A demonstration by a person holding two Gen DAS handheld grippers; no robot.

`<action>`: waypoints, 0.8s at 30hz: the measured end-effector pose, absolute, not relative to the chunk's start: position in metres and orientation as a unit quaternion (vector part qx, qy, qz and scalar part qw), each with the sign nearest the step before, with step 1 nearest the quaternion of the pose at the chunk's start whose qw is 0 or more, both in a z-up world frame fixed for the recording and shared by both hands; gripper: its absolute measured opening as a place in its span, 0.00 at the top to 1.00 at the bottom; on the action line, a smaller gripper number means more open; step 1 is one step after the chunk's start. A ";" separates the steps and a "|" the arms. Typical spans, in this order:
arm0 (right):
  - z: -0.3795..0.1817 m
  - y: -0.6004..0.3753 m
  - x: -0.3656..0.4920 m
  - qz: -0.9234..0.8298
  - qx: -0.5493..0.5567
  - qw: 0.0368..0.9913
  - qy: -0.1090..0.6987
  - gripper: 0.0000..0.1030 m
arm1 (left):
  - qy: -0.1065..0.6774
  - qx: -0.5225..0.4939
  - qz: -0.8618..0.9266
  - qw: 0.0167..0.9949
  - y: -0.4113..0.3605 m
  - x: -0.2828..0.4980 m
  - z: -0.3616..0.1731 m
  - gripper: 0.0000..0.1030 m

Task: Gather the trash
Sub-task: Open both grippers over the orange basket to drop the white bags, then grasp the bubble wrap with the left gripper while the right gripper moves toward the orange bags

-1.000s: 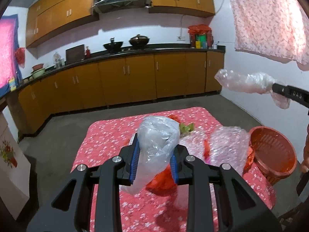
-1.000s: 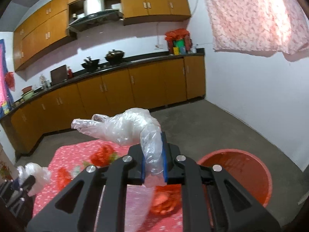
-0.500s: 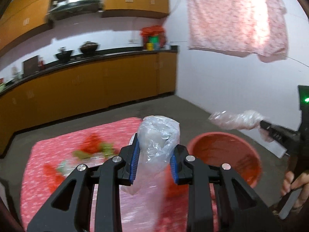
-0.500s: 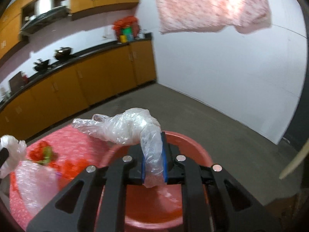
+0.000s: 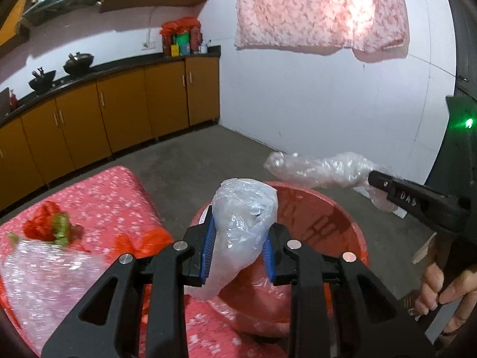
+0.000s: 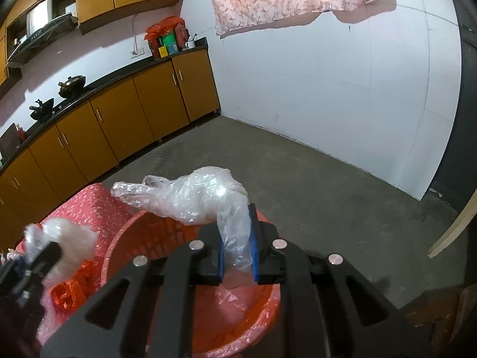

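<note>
My left gripper [image 5: 240, 250] is shut on a crumpled clear plastic bag [image 5: 243, 220] and holds it over the near rim of the red basket [image 5: 351, 226]. My right gripper [image 6: 237, 256] is shut on a clear plastic glove [image 6: 190, 197] above the same red basket [image 6: 125, 241]. In the left wrist view the right gripper [image 5: 387, 188] reaches in from the right with the glove [image 5: 319, 168] over the basket. In the right wrist view the left gripper's bag [image 6: 67, 244] shows at the left.
A table with a red flowered cloth [image 5: 98, 191] stands left of the basket, with bubble wrap [image 5: 38, 274], a red and green scrap [image 5: 47, 226] and an orange bag [image 5: 149, 238] on it. Orange cabinets [image 5: 119, 110] line the far wall. Bare concrete floor [image 6: 313, 185] lies beyond.
Both grippers have swung right from over the table to above the red basket, still holding their plastic. The basket is now directly under them.
</note>
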State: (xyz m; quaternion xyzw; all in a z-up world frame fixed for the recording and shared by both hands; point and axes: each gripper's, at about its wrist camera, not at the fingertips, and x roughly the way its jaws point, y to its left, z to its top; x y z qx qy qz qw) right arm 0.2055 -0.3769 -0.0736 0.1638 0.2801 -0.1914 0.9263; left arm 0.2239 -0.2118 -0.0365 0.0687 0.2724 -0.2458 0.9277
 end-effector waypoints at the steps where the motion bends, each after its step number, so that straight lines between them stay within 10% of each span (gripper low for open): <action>1: -0.074 -0.377 0.207 -0.187 0.167 0.926 0.281 0.85 | 0.274 0.071 -0.246 0.927 -0.214 0.225 -0.038 0.73; 24: -0.058 -0.340 0.176 -0.112 0.124 0.954 0.248 0.41 | 0.243 0.048 -0.182 0.952 -0.142 0.167 -0.018 0.32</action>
